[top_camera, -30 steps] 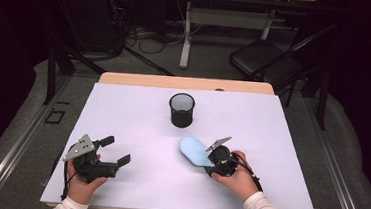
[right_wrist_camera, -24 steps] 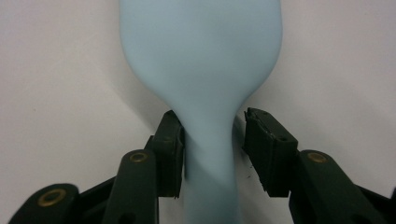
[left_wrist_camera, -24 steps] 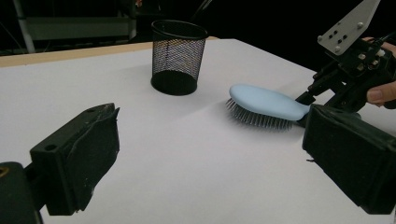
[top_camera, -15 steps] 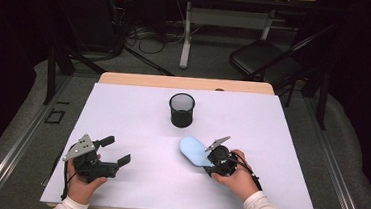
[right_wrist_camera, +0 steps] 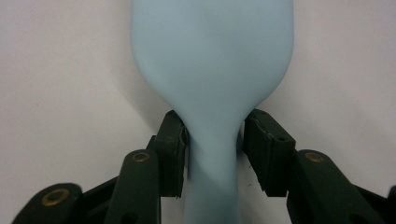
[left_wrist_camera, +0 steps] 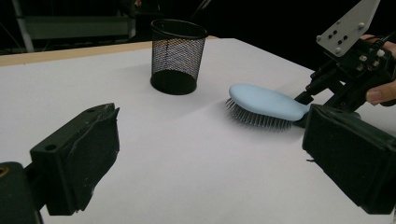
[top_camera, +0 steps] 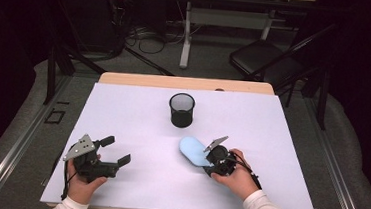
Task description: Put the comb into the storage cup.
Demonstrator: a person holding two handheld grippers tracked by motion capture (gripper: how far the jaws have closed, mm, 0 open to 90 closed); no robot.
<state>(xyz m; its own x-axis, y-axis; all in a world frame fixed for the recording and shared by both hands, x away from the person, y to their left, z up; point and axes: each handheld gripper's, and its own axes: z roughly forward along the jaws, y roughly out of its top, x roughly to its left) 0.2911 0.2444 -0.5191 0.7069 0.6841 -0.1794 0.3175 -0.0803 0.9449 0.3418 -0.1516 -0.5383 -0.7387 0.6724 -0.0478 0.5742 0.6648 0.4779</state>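
High view: the white rectangular surface (top_camera: 137, 116) carries a black wire-mesh cylindrical cup (top_camera: 181, 110), standing upright near its far middle. The pale blue oval plastic hairbrush (top_camera: 193, 151) lies on the surface on the near side of the mesh cup and slightly to its right, apart from it. The right tongs (top_camera: 210, 159) meet the brush at its handle end, held by the right hand (top_camera: 237, 178). The left tongs (top_camera: 115, 150) rest well to the left of the mesh cup and nearer the person, held by the left hand (top_camera: 83, 182); their jaws stand wide apart with nothing between them.

Left gripper view: the two black jaws of the left tongs (left_wrist_camera: 205, 158) frame bare surface, gaping and empty. Beyond them the mesh cup (left_wrist_camera: 178, 56) stands upright; to its right and nearer the camera the hairbrush (left_wrist_camera: 267, 101) lies bristles down, its handle running into the right tongs (left_wrist_camera: 306, 95).

Right gripper view: the right tongs (right_wrist_camera: 212, 147) are partly closed about the narrow neck of the hairbrush (right_wrist_camera: 212, 60), one pad on each side and pressing on the handle; the broad head extends away from the jaws over the surface (right_wrist_camera: 56, 70).
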